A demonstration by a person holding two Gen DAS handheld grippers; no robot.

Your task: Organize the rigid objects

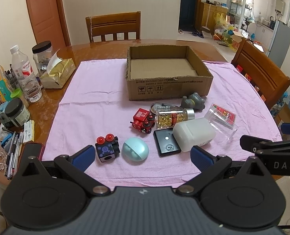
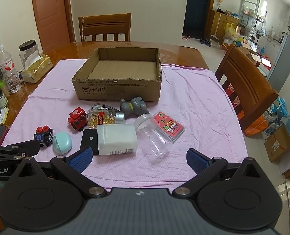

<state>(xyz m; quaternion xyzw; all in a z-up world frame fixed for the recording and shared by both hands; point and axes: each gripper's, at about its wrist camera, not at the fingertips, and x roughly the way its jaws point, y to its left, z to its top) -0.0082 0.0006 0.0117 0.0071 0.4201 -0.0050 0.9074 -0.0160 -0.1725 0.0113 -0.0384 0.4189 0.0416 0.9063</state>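
An open cardboard box (image 1: 168, 90) (image 2: 117, 90) stands on the pink cloth (image 1: 90, 113) (image 2: 194, 101), nothing in it. In front of it lie a black cube toy (image 1: 106, 148) (image 2: 44, 135), a teal earbud case (image 1: 135, 150) (image 2: 62, 142), a red toy train (image 1: 143, 120) (image 2: 77, 118), a capsule bottle (image 1: 173, 117) (image 2: 103, 117), a black power bank (image 1: 165, 143) (image 2: 88, 139), a white plastic bottle (image 1: 194, 133) (image 2: 116, 139), a clear jar (image 1: 221, 121) (image 2: 154, 137), a card pack (image 1: 226, 115) (image 2: 168, 125) and a grey toy (image 1: 193, 100) (image 2: 134, 105). My left gripper (image 1: 142, 157) and right gripper (image 2: 139, 157) are open, empty, at the near edge.
Bottles, jars, a tissue box (image 1: 56, 72) and pens (image 1: 13, 156) crowd the wooden table's left side. Wooden chairs stand behind (image 1: 113, 27) and to the right (image 1: 260, 72). The right gripper's arm (image 1: 272, 146) shows at the left view's right edge.
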